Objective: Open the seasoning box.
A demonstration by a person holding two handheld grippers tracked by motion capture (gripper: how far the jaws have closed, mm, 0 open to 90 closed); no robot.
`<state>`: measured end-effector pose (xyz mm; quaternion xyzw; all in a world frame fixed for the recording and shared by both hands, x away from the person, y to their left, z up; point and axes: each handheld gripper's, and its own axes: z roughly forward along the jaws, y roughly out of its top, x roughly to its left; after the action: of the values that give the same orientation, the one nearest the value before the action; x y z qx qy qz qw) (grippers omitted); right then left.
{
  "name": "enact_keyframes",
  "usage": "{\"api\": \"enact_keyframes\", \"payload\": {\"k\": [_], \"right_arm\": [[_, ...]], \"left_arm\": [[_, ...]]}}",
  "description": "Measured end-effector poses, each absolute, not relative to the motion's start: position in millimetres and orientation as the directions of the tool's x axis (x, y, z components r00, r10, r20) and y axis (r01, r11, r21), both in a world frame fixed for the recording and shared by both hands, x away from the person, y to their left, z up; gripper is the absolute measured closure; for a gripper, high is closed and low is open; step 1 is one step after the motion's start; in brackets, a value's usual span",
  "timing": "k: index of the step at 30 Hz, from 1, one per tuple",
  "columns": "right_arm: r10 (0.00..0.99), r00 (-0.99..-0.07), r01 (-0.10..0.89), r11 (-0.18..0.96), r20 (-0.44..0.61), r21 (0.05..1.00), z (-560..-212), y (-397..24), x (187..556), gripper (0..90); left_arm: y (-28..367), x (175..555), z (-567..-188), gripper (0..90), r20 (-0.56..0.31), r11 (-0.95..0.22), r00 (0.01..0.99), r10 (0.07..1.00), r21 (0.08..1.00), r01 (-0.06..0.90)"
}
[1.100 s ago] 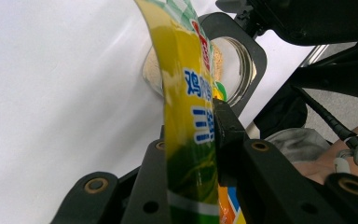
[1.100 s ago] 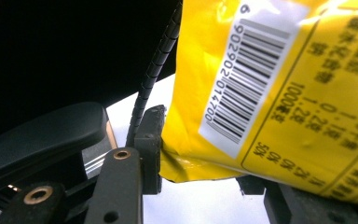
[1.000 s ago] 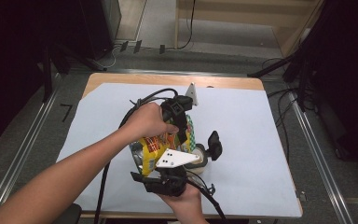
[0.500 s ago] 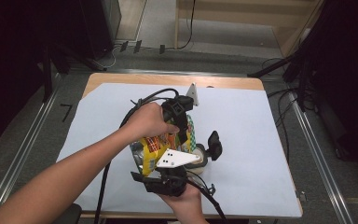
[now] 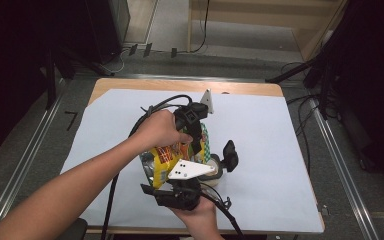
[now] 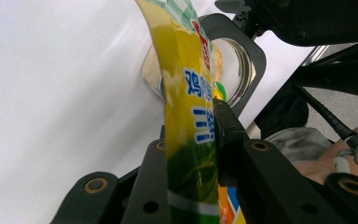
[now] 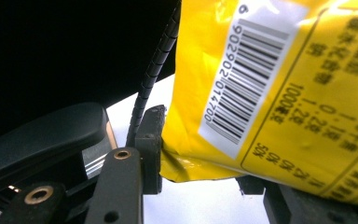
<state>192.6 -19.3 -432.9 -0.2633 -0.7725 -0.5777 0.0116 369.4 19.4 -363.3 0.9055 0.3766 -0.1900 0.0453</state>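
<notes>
While the high view looks down on the pale-sheeted table (image 5: 280, 150), it shows both hands meeting near the front edge: the left gripper (image 5: 196, 131) comes in from above on a yellow snack bag (image 5: 166, 159), and the right gripper (image 5: 219, 167) sits just below it, beside a small round jar (image 5: 214, 167) that stands on the sheet under the bag's lower end. The bag hangs tilted between the two tools, off the table, with its low end just over the jar.

Along the left gripper's own jaws, the bag (image 6: 186, 107) is pinched flat, both black pads pressing on the film, so this tool is clamped on the bag. Beyond it the jar (image 6: 233, 65) stands open-mouthed, with pale crumbs or powder inside, and a black jaw of the other tool curves around its rim.

From the right gripper view, the barcode side of the bag (image 7: 279, 93) hangs close in front, its bottom corner lying against the left jaw's pad; whether this tool is squeezing the jar, the bag or nothing I cannot tell from here.

Judging by this, the step in hand is pouring from bag to jar. Next calls for tipping the bag further while keeping its opening over the jar's mouth, and holding the jar steady so nothing spills on the sheet.
</notes>
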Motion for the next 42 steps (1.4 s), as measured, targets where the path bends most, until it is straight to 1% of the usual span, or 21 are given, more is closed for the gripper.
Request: {"api": "enact_keyframes", "payload": {"k": [42], "right_arm": [[0.397, -0.861, 0.420, 0.198, 0.320, 0.886, -432.7, -19.6, 192.6, 61.6]], "left_arm": [[18.8, 369.7, -362.9, 82.5, -0.375, -0.723, 0.655, 0.656, -0.061, 0.688]]}}
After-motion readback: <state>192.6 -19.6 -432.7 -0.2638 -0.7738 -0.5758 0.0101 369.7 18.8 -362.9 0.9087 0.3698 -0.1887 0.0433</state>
